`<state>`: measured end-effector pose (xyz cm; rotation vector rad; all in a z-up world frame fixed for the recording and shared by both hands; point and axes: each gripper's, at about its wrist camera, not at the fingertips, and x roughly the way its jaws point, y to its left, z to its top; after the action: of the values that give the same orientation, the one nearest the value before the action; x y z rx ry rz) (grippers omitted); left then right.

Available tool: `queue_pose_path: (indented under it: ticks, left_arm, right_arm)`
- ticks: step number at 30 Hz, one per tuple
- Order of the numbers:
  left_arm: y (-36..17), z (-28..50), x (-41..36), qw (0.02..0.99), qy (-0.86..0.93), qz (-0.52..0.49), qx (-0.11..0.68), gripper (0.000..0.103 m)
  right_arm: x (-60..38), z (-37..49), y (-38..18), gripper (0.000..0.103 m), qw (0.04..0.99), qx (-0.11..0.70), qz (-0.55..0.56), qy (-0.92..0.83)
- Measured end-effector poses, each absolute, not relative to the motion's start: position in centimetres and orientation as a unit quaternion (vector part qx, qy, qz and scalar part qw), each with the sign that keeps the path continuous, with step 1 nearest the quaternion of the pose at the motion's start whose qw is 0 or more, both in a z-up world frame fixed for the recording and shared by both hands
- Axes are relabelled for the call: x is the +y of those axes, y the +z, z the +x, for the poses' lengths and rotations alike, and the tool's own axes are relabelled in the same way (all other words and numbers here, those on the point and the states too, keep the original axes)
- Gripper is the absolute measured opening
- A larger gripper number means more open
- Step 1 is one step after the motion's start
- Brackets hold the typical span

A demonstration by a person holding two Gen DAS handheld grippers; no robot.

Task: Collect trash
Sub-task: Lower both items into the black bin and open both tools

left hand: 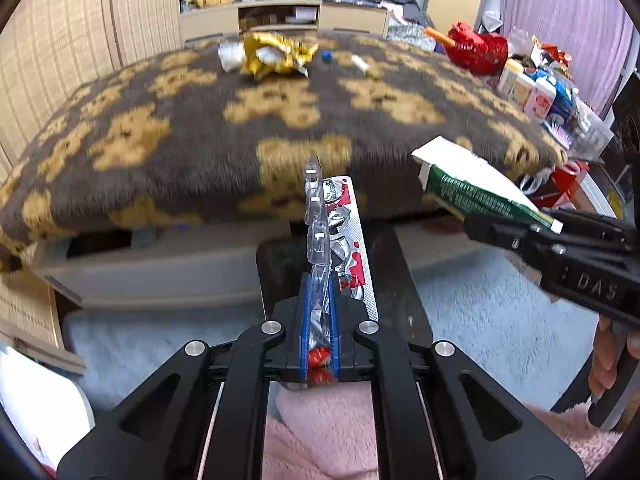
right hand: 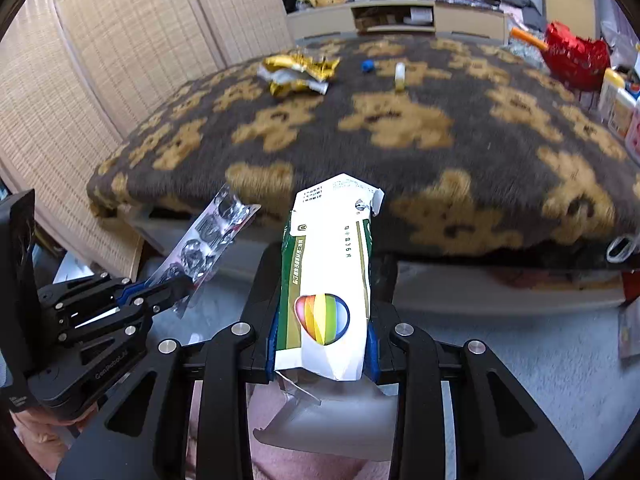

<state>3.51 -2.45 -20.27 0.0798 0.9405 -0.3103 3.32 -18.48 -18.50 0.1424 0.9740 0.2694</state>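
Held: our left gripper [left hand: 320, 332] clamps a blister pack [left hand: 340, 236], right gripper [right hand: 322, 340] a flattened carton [right hand: 332, 276] (long axes forward); remaining gold wrapper [right hand: 298, 72] lies far ahead.

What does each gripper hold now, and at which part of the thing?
Left gripper: blister pack, clamped at its near end. Right gripper: white and green box, clamped by its sides near its near end.

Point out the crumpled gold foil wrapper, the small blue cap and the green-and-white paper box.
crumpled gold foil wrapper [right hand: 299, 72], right wrist view, on its crinkled middle.
small blue cap [right hand: 367, 66], right wrist view, on its top.
green-and-white paper box [right hand: 332, 264], right wrist view, on its white front face.
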Motion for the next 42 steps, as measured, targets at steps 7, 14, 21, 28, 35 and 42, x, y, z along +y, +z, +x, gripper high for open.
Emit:
queue_pose_path:
  ticks: [7,14,21,28,35,42]
  left_arm:
    - [-24.0,3.4,-2.5,0.858,-0.152,0.030,0.490,0.007]
    - [-27.5,4.8,-2.9,0.834,-0.158,0.023,0.528,0.007]
    - [-29.9,6.3,-3.3,0.817,-0.161,0.022,0.554,0.007]
    - [-30.9,7.2,-2.9,0.809,-0.162,0.009,0.565,0.031]
    - [-30.0,7.4,-2.3,0.818,-0.146,0.016,0.556,0.055]
    - [-27.7,6.8,-2.0,0.833,-0.136,0.018,0.536,0.087]
  right_arm:
    - [-17.7,3.6,-23.2,0.033,0.839,0.520,0.087,0.136]
    - [-17.4,5.1,-26.8,0.033,0.822,0.549,0.095,0.117]
    - [-17.2,6.7,-29.7,0.034,0.801,0.578,0.104,0.114]
    - [-17.3,8.1,-30.0,0.047,0.803,0.580,0.096,0.101]
    - [-18.2,8.5,-29.0,0.074,0.815,0.565,0.097,0.086]
    - [-19.7,7.7,-26.7,0.098,0.833,0.539,0.104,0.068]
